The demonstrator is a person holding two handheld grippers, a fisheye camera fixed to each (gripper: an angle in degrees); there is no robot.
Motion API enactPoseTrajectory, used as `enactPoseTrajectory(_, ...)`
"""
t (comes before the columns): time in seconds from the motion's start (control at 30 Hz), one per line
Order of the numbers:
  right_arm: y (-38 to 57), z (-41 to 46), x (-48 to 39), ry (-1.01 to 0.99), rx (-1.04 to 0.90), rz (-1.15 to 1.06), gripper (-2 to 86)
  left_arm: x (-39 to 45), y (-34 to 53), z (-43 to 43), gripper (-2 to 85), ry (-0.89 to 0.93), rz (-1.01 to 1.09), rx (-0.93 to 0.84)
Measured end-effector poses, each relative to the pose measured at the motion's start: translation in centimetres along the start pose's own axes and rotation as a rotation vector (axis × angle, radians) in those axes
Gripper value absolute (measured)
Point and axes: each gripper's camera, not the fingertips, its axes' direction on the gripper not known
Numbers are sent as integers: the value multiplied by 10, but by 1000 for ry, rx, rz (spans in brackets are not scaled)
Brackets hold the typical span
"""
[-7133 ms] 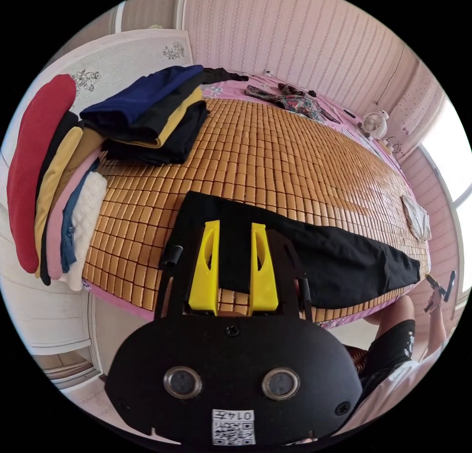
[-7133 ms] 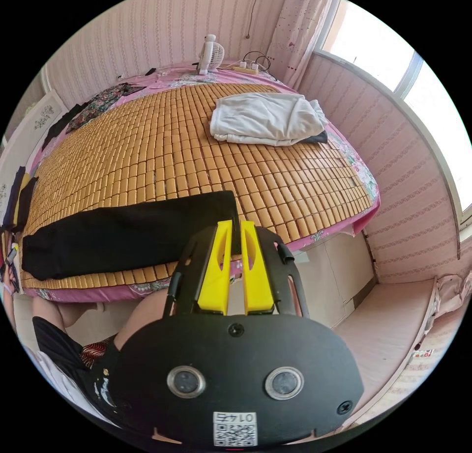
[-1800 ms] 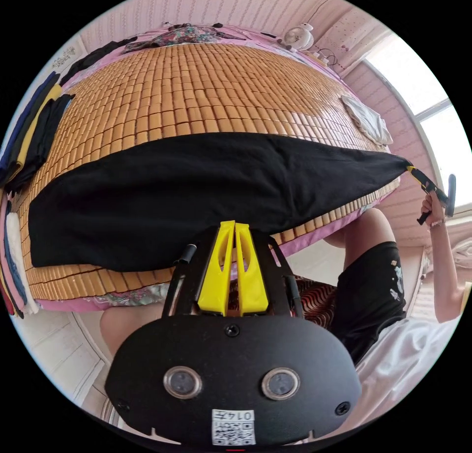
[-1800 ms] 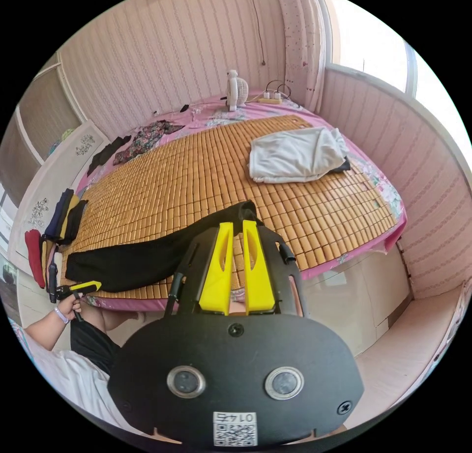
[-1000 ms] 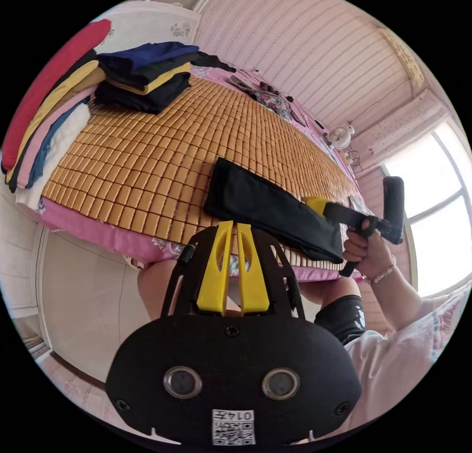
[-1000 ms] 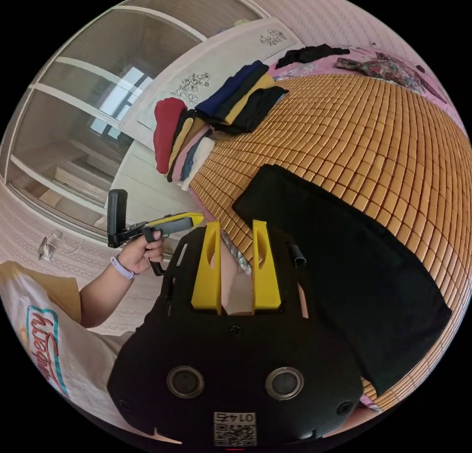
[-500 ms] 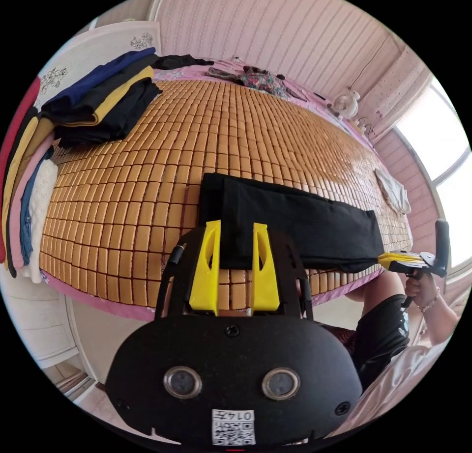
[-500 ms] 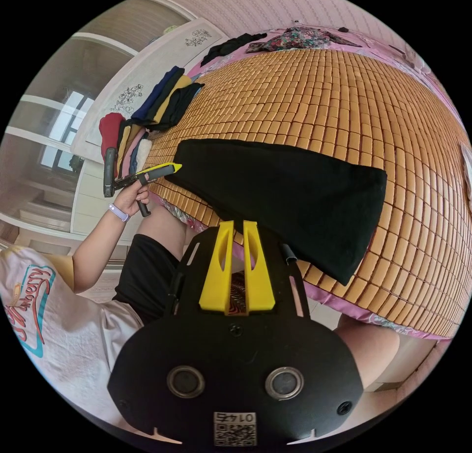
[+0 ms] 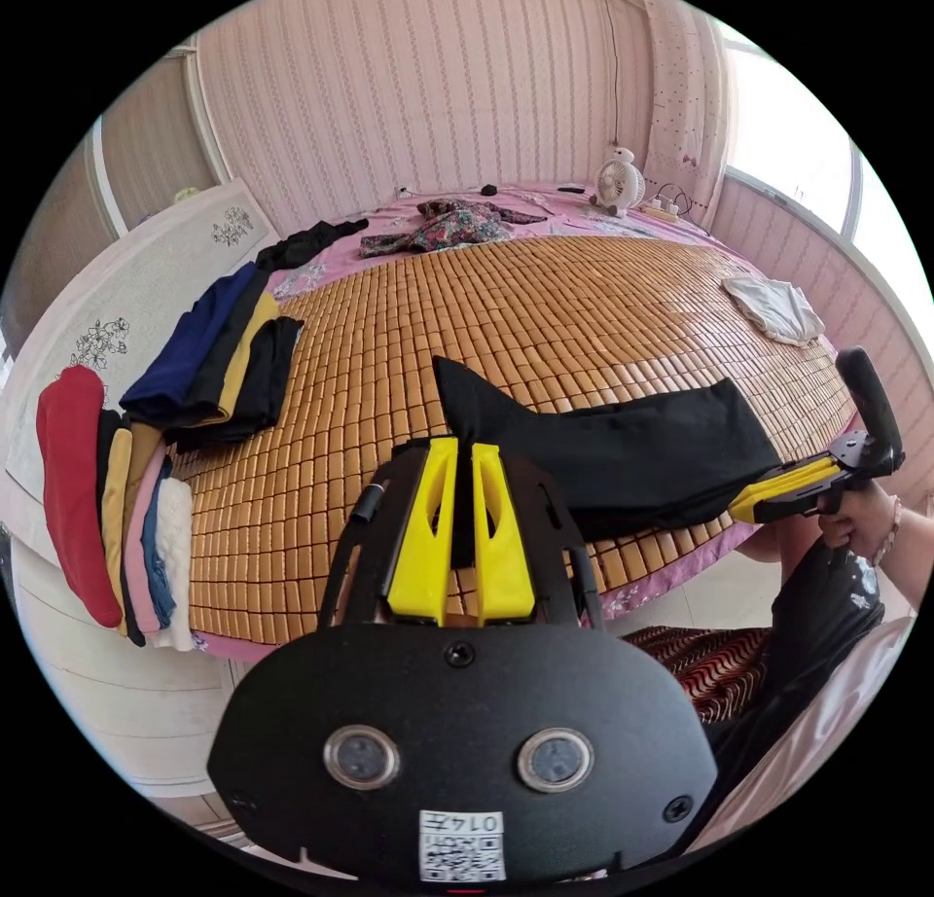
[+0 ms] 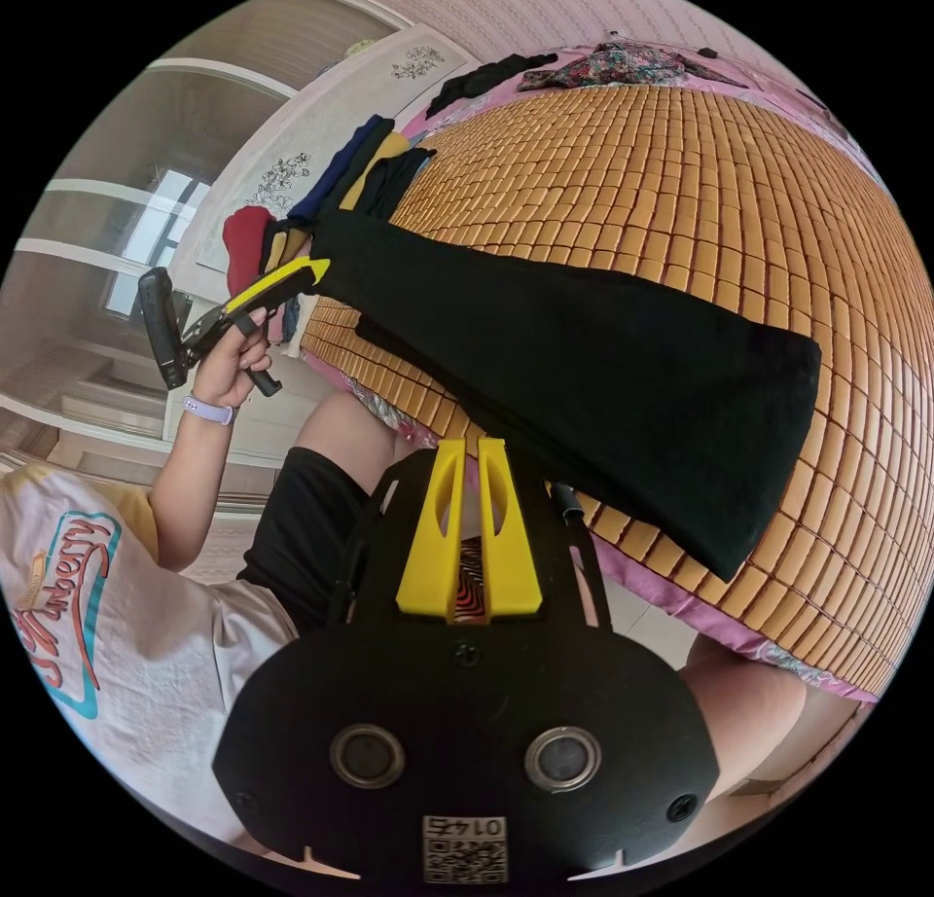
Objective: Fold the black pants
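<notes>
A bamboo mat [image 9: 545, 294] fills the frame's middle; the black pants [image 9: 623, 445] lie across its lower centre. The left gripper [image 9: 455, 469] clamps their lifted corner. At right, the right gripper [image 9: 744, 503] is pressed together, empty.

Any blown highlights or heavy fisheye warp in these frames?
Left gripper view: window at upper right is blown out white, glare on the bamboo mat. Right gripper view: even light, strong barrel bend; black pants read as flat black, no fold detail.
</notes>
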Motion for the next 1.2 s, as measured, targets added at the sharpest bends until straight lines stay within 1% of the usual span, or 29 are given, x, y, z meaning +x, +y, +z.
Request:
enactPoseTrajectory(0.07,-6,3,-5,2,1,-27,16,-17,5,-3,36,37,-70,2)
enactPoseTrajectory(0.1,-7,4,-6,3,0,-32,16,-31,12,6,37,52,-123,-25)
enactPoseTrajectory(0.17,-12,13,-7,18,-2,-40,17,-50,28,30,40,9,-217,-87)
enactPoseTrajectory(0.23,-17,20,-7,27,-18,-40,17,-71,50,46,44,40,-322,-109)
enactPoseTrajectory(0.3,-22,23,-10,51,-18,-56,15,-74,56,39,47,51,-347,-107)
enactPoseTrajectory(0.4,-35,29,-19,126,-28,-108,11,-54,58,20,51,32,-290,-49)
enactPoseTrajectory(0.47,-58,37,-28,174,-46,-163,8,-32,56,17,42,115,-237,-35)
enactPoseTrajectory(0.53,-81,44,-38,202,-49,-208,6,9,51,25,29,275,-148,-46)
enactPoseTrajectory(0.57,-99,52,-46,225,-60,-245,5,22,51,28,26,312,-128,-52)
enactPoseTrajectory(0.63,-129,68,-58,280,-98,-296,4,76,47,45,13,424,-19,-95)
enactPoseTrajectory(0.7,-158,90,-66,366,-159,-344,3,111,46,56,4,417,60,-121)
enactPoseTrajectory(0.77,-187,131,-67,536,-270,-397,2,132,47,70,2,372,102,-154)
enactPoseTrajectory(0.8,-191,145,-65,565,-322,-413,2,140,50,83,1,352,123,-191)
enactPoseTrajectory(0.83,-196,164,-59,588,-374,-429,1,141,54,85,0,355,120,-155)
enactPoseTrajectory(0.9,-206,169,-63,603,-431,-467,1,140,56,85,-2,357,124,-163)
enactPoseTrajectory(0.97,-223,172,-68,591,-613,-515,1,144,54,84,-4,345,176,-179)
enactPoseTrajectory(1.0,-228,171,-67,584,-630,-507,1,145,54,83,-6,340,201,-180)
enactPoseTrajectory(1.07,-242,174,-48,543,-626,-423,1,143,54,85,-5,349,202,-182)
enactPoseTrajectory(1.2,-239,157,-34,500,-581,-405,2,137,53,89,-5,371,197,-194)
